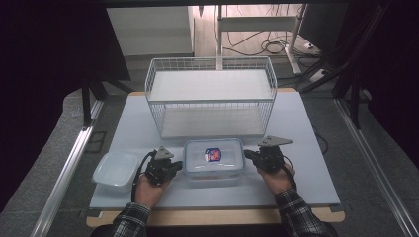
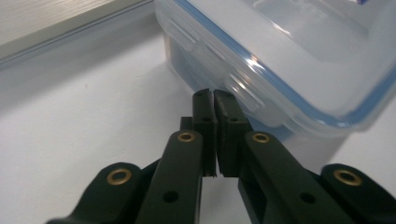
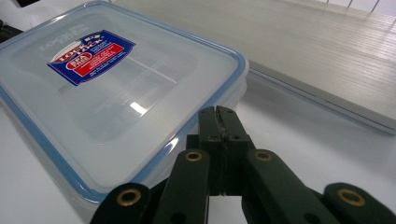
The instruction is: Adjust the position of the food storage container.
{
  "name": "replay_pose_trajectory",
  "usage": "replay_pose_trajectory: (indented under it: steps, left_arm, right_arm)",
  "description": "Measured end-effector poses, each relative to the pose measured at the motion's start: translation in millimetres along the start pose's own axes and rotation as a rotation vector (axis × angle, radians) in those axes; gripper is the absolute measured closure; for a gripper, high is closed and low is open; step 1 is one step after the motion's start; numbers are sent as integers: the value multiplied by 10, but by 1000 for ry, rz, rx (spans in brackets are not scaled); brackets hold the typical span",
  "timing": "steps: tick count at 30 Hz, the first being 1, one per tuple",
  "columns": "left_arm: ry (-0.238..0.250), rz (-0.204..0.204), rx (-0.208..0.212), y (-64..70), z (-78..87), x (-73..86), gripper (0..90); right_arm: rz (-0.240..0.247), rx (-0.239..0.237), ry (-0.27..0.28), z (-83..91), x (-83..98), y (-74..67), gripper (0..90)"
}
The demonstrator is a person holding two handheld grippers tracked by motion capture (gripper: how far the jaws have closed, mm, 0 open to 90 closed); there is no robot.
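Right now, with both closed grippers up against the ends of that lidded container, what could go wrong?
1. The left gripper and right gripper are shut at the ends of the lidded plastic container; uneven pushing could probably skew or slide it.
2. The open plastic tub sits just outside the person's left hand; a sideways slip might knock it.
3. The wire basket stands close behind the container.

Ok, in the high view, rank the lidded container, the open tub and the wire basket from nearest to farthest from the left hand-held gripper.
1. Lidded container: right beside the left hand-held gripper, on its right.
2. Open tub: a little off on its left.
3. Wire basket: farthest, at the table's back.
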State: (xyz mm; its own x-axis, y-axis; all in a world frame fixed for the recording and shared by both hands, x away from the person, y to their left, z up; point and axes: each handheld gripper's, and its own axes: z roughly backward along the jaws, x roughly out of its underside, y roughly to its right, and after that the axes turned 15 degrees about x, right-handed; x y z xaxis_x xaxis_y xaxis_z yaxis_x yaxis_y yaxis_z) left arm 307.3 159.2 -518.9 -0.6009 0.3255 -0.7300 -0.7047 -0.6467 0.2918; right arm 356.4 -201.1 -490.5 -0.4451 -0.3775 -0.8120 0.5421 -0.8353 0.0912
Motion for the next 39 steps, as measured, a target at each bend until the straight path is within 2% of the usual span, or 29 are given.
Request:
replay_pose_trajectory:
  steps: [5,9,10,12,14,15,16,17,18,20,23,24,25,26,27,29,30,36,39]
  left_arm:
    - [-3,-5,-8,-15,-5,-10,898]
    - [25,22,-24,-31,70,-21,845]
    - [43,28,-31,-28,120,-19,800]
    - [68,35,-39,-25,205,-12,779]
    - [98,39,-35,-24,285,5,703]
    - [111,37,-28,-23,317,14,606]
    - [130,34,-21,-14,362,27,564]
    - [130,34,-21,-14,362,27,515]
    - [141,36,-15,-2,383,35,515]
    - [148,21,-3,17,401,49,410]
    - [147,15,21,38,402,79,330]
    - [143,10,26,44,396,86,240]
    - [140,-2,25,53,386,93,240]
    - [134,-20,19,66,376,97,180]
    - [127,-40,19,80,362,97,160]
    - [123,-46,20,82,355,96,145]
    - [122,-41,33,72,343,102,135]
    - [116,-15,40,25,338,120,103]
    - [119,-23,18,30,334,114,95]
  right_arm:
    - [-4,20,-10,17,0,-58,897]
    - [12,11,-22,38,8,-56,889]
    - [34,37,-13,73,11,-56,826]
    - [36,41,-9,89,11,-47,799]
    - [27,45,3,139,15,-9,734]
    - [9,41,11,196,22,32,659]
    - [5,37,16,214,26,45,627]
    - [5,37,16,214,26,45,627]
    - [-2,31,20,237,29,59,581]
    - [-8,16,28,274,35,81,485]
    - [-8,5,27,303,65,99,369]
    - [-1,-11,23,310,93,105,289]
    - [-1,-11,23,310,93,105,289]
    - [19,-20,18,309,115,98,227]
    - [27,-25,16,309,120,93,207]
    - [34,-29,17,309,126,87,186]
    - [42,-35,17,305,137,76,155]
    - [31,-46,1,277,157,69,112]
    - [27,-44,-1,268,157,71,99]
